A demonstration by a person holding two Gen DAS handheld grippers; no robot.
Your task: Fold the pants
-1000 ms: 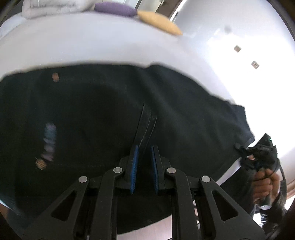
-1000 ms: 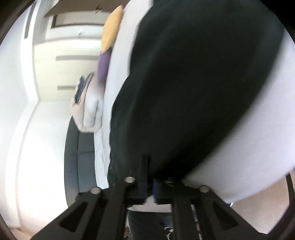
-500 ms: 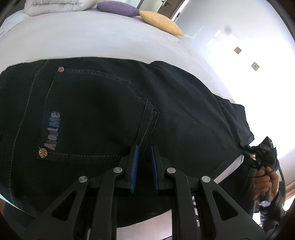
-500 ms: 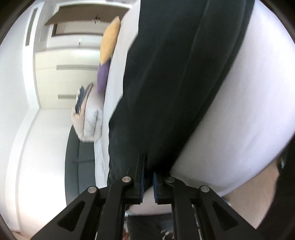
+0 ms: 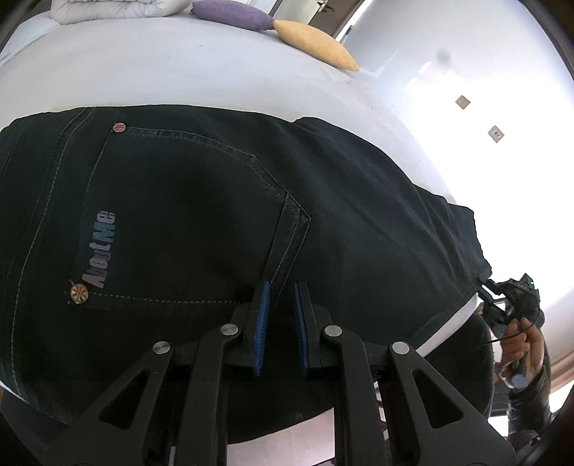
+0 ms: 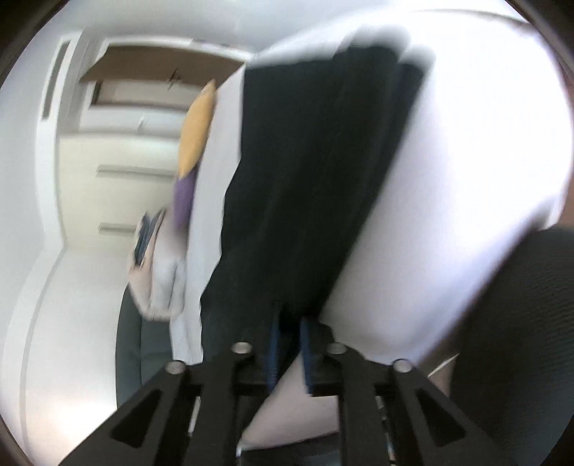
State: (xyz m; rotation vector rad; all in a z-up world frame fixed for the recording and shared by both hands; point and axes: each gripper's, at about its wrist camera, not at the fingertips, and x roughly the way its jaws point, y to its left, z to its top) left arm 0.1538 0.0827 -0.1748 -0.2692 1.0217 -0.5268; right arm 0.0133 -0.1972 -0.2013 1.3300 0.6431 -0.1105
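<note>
Both grippers are parting slightly: left gripper (image 5: 280, 304) hovering over pants (image 5: 201, 215), right gripper (image 6: 288, 340) releasing the hem.

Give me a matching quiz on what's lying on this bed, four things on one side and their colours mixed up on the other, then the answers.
Things:
1. denim pants with a stitched back pocket
2. pointed cushion nearest the bed's right edge
3. oval cushion beside it
4. smooth bed sheet

Colours:
A. purple
B. white
C. black
D. yellow

Pairs: 1-C, 2-D, 3-A, 4-B
</note>
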